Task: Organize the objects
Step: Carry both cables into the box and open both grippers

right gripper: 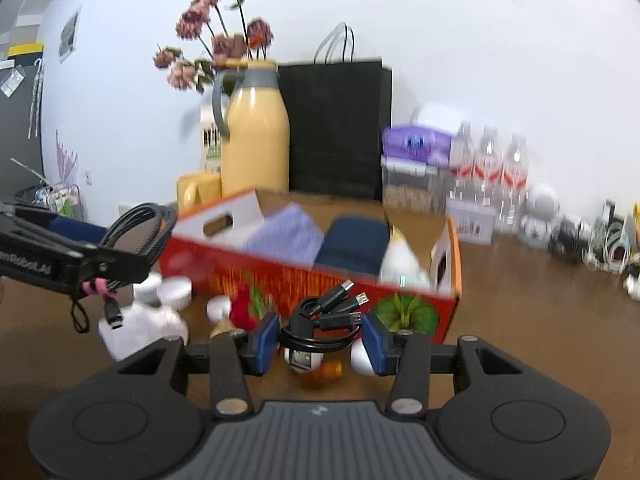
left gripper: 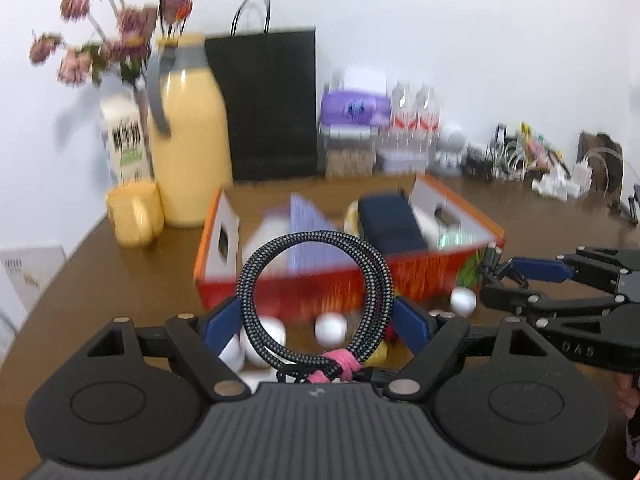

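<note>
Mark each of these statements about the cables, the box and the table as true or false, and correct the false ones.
1. The left gripper holds a coiled braided cable bound with a pink tie. True.
2. The right gripper is empty. False: it is closed on a small bundle of black cable with several plugs.
3. The orange box already holds things, among them a dark blue pouch. True.
4. The yellow jug stands inside the orange box. False: it stands on the table behind the box, beside a yellow mug.
5. A black paper bag stands against the wall. True.
</note>
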A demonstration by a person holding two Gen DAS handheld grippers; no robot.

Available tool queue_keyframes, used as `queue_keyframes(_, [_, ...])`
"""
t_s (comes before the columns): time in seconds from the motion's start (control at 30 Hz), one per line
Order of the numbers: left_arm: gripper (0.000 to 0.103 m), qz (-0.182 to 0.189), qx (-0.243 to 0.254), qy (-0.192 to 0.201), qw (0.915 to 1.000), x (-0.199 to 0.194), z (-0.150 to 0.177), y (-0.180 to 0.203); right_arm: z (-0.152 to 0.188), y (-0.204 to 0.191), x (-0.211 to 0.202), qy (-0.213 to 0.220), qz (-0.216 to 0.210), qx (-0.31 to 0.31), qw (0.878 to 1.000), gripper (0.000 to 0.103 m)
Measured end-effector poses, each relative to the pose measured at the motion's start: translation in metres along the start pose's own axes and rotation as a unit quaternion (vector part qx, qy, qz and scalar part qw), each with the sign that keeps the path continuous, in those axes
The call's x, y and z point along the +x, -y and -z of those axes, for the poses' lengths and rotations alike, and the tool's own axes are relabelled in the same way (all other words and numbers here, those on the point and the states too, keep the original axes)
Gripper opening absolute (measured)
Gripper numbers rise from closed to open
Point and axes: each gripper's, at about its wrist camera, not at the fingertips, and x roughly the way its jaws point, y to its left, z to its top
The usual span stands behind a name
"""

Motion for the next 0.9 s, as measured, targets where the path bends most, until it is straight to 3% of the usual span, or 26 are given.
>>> queue_keyframes(0.2, [0.083,0.002,-0.007,0.048,0.9988,0.013,-0.046,0.002,-0.040,0.003,0.015,0.028,0.009,-0.003,1.000,0.044])
queue_keyframes(0.4, [0.083,-0.004,-0.021,0.048,0.9986,0.053,-0.073,0.004,-0.068,0.016,0.050,0.028,0.031,0.017,0.999,0.044])
queue_keyframes(0.67, [0.083,-0.037,-0.054,0.042,0.9970,0.113,-0.078,-0.003,-0.071,0.038,0.100,0.016,0.046,0.047,0.998,0.044])
queue_keyframes(0.9, [0.083,-0.041,-0.045,0.010,0.9981,0.148,-0.062,-0.007,-0.055,0.045,0.117,-0.004,0.047,0.041,0.998,0.044])
